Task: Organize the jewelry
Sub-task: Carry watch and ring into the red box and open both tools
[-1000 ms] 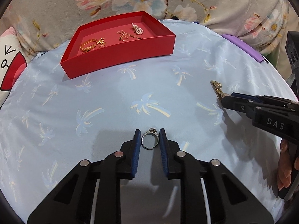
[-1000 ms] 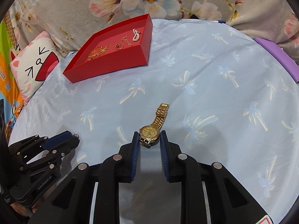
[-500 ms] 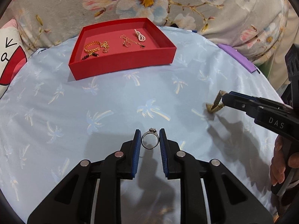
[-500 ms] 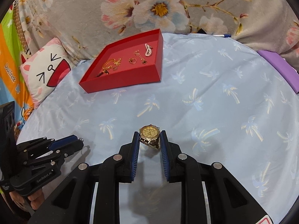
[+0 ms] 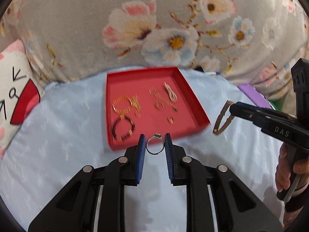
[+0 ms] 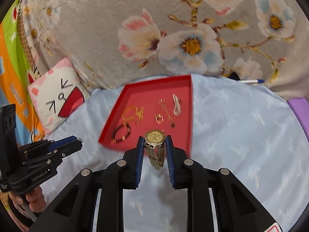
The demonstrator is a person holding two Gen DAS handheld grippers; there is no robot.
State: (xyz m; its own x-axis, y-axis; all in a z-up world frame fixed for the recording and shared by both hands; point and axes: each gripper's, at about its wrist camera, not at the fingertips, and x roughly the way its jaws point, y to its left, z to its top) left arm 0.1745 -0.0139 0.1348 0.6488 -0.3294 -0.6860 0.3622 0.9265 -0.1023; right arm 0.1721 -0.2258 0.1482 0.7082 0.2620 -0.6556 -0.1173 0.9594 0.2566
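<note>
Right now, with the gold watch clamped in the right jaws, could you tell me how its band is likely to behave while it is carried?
The gold watch is gripped at its case, and its linked band hangs slack below, so it will probably swing. The metal links look fairly heavy for their size, so the case might twist between the pads. It could also trail or snag over the red tray wall.

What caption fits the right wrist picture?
Right hand-held gripper holds a gold watch above the red tray of jewelry.
</note>
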